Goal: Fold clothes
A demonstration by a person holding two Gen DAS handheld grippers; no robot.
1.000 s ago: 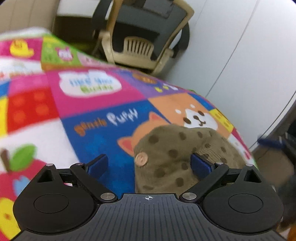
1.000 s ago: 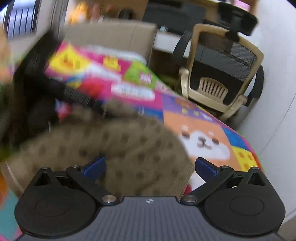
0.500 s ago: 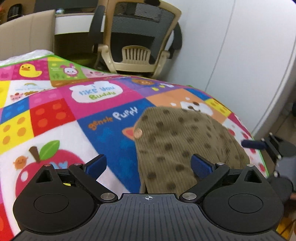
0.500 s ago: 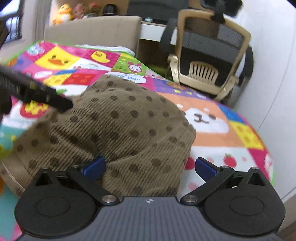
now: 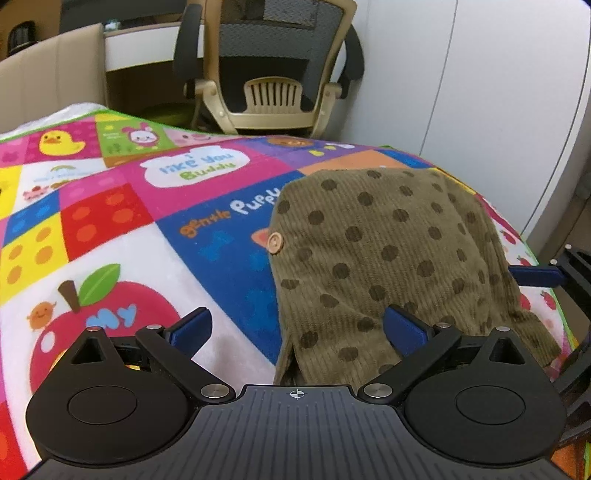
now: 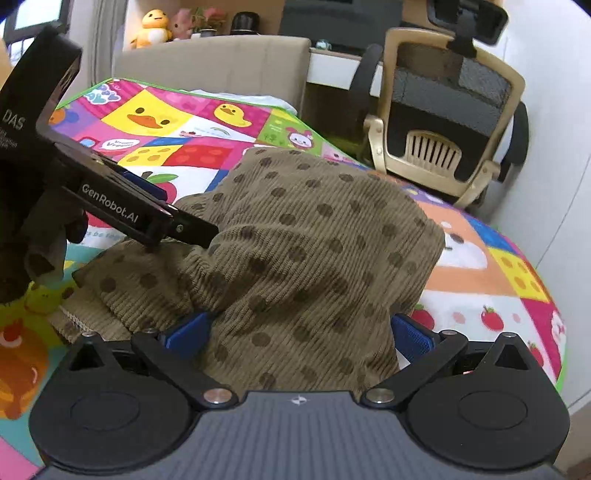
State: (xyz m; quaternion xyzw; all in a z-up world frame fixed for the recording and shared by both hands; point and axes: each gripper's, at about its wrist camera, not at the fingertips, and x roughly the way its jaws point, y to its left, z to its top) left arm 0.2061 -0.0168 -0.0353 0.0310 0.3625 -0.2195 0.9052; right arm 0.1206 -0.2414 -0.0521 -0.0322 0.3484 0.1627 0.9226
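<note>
An olive corduroy garment with dark dots and a wooden button lies folded in a heap on the colourful blanket. My left gripper is open at the garment's near left edge, its right finger over the cloth. In the right wrist view the garment bulges up between the fingers of my right gripper, which is open. The left gripper reaches in from the left there, its tip resting on the cloth. One blue finger of the right gripper shows at the garment's right side.
The blanket covers a bed that drops off at the right. A beige and black office chair stands beyond the far edge, next to a white wall. A padded headboard and soft toys are behind.
The blur is gone and both views have steadied. The garment now lies spread wider on the blanket. The left gripper has drawn back to its near edge; both grippers have stayed open.
</note>
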